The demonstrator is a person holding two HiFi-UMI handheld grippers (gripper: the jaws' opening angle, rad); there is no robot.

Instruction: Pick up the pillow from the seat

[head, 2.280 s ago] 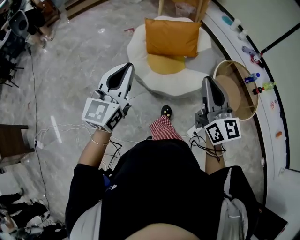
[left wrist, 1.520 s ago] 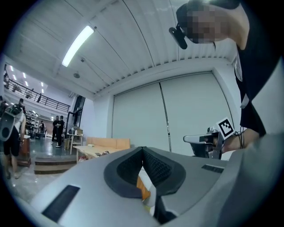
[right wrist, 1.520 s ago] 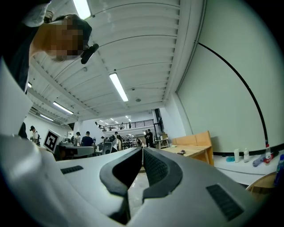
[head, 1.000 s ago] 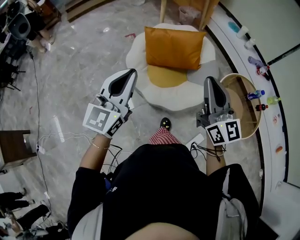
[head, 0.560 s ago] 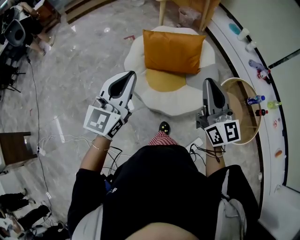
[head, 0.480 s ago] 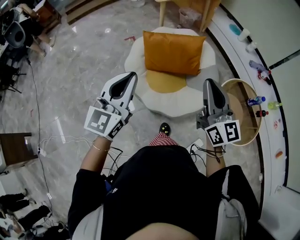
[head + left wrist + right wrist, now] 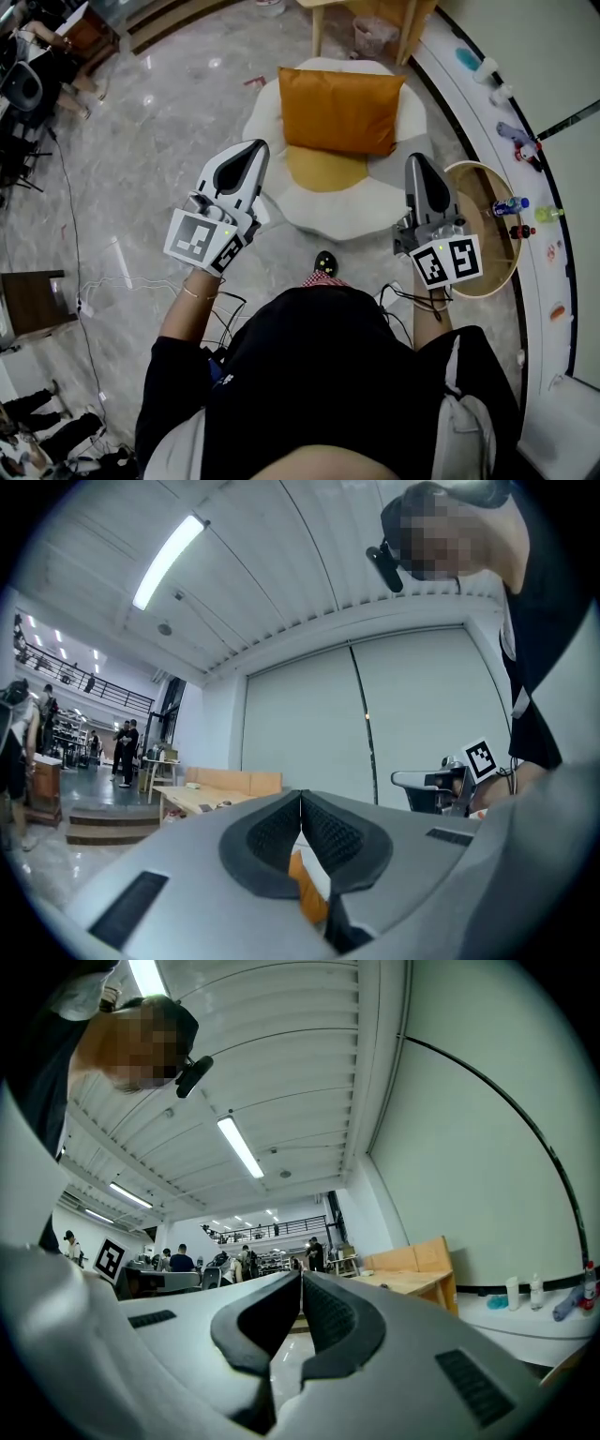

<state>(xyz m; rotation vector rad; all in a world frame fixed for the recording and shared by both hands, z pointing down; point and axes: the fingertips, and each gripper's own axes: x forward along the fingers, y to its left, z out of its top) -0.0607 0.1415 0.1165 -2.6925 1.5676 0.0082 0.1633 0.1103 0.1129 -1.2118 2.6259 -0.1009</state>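
Both grippers shut, nothing held.

Head view: two grippers, one per hand, each with one marker cube. Left gripper jaws together, tip at the seat's front-left edge, in the air. Right gripper jaws together, off the seat's front-right edge, between the seat and one round wooden side table. One white round seat on the marble floor. One orange pillow propped at the seat's back edge, well apart from both grippers. One yellow seat cushion in front of the pillow, at the seat's middle. One shoe just below the seat's front edge.

Left gripper view: left gripper pads pressed together, nothing between them. One sliver of the orange pillow shows below the pads. Right gripper at the right, one marker visible. Two people stand far off at the left.

Right gripper view: right gripper pads closed, empty. Left gripper at the left. One wooden desk behind. Two white bottles on the ledge at the right.
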